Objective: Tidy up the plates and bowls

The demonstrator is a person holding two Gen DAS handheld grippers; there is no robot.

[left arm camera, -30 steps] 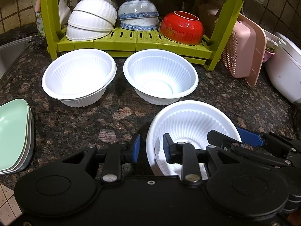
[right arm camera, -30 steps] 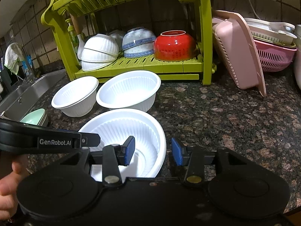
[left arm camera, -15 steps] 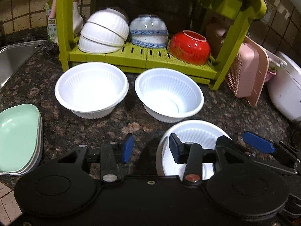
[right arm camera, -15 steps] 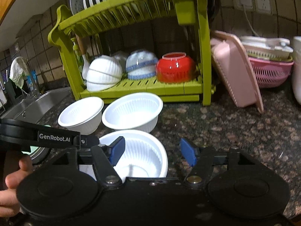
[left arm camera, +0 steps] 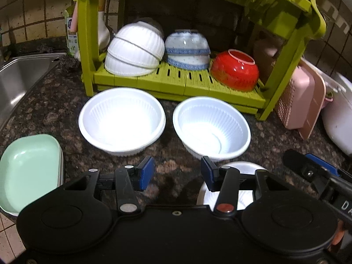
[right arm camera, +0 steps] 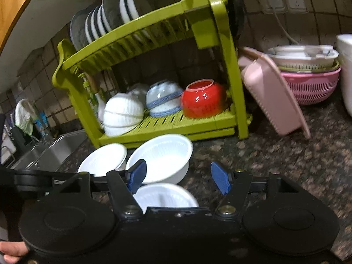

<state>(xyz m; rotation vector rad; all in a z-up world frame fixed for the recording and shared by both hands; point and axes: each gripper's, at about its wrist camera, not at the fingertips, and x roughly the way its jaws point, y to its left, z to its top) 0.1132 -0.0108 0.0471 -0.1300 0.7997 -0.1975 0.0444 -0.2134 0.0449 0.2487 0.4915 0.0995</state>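
Three white ribbed bowls stand on the dark granite counter. The left bowl (left arm camera: 122, 121) and the middle bowl (left arm camera: 211, 128) sit before the green rack (left arm camera: 176, 83). The nearest bowl (left arm camera: 239, 169) (right arm camera: 165, 194) lies low, mostly hidden behind both grippers. My left gripper (left arm camera: 177, 175) is open and empty above the counter, just left of that bowl. My right gripper (right arm camera: 179, 178) is open and empty, raised above the same bowl. Mint-green plates (left arm camera: 26, 169) are stacked at the left edge.
The rack's lower shelf holds white bowls (left arm camera: 134, 50), a blue-patterned bowl (left arm camera: 187, 50) and a red bowl (left arm camera: 234, 70); plates (right arm camera: 105, 19) stand on top. A sink (left arm camera: 19, 81) lies left. A pink basket (right arm camera: 272, 92) and colanders (right arm camera: 312, 83) are right. A hand (right arm camera: 13, 250) shows bottom left.
Both grippers pulled back and rose away from the nearest white bowl and their fingers spread wider. The bowl stays on the counter, now lower in both views.
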